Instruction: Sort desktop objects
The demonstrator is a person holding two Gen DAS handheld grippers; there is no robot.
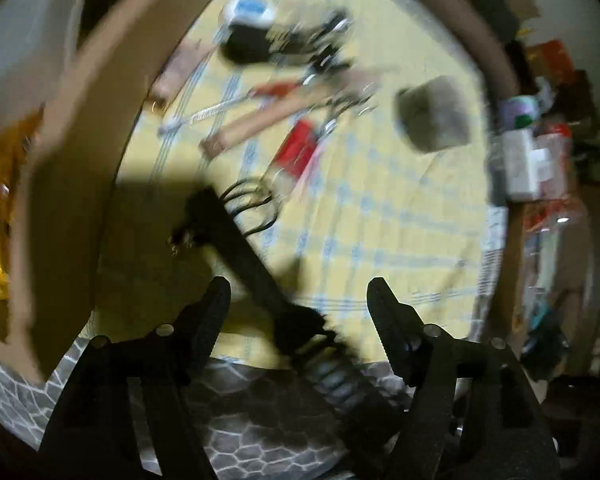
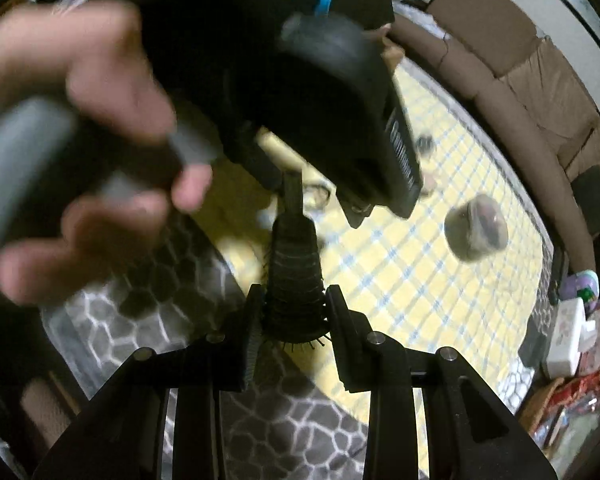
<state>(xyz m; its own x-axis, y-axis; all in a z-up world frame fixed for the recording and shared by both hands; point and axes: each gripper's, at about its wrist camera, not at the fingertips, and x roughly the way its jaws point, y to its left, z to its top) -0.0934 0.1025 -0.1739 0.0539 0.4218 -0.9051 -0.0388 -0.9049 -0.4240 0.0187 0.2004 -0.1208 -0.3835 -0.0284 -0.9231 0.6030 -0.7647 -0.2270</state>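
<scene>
While most of the desktop objects lie unsorted on the yellow checked cloth (image 1: 400,216), we judge that the task is only at its beginning or middle. Our right gripper (image 2: 292,312) is pinching the black round hairbrush (image 2: 294,280) by its bristled head, with the handle pointing away from us and lifted above the near edge of the cloth, so this one object is in transport and not yet placed. Our left gripper (image 1: 298,300) has its fingers spread apart and holds nothing; the same brush crosses diagonally between and beyond them, but we cannot tell if it touches them, because the picture is blurred. Near the far edge of the cloth we see a white and blue round thing (image 1: 250,10) with some dark objects beside it, and toward the middle a wooden stick (image 1: 268,120), a red and clear item (image 1: 296,146) and a coil of black cable (image 1: 252,208). A grey round container (image 1: 434,116) stands closer to the right edge, well apart from the others. A cardboard box (image 1: 72,152) stands at the left edge; it may be the destination, but that is only our guess. All these items wait for sorting.
</scene>
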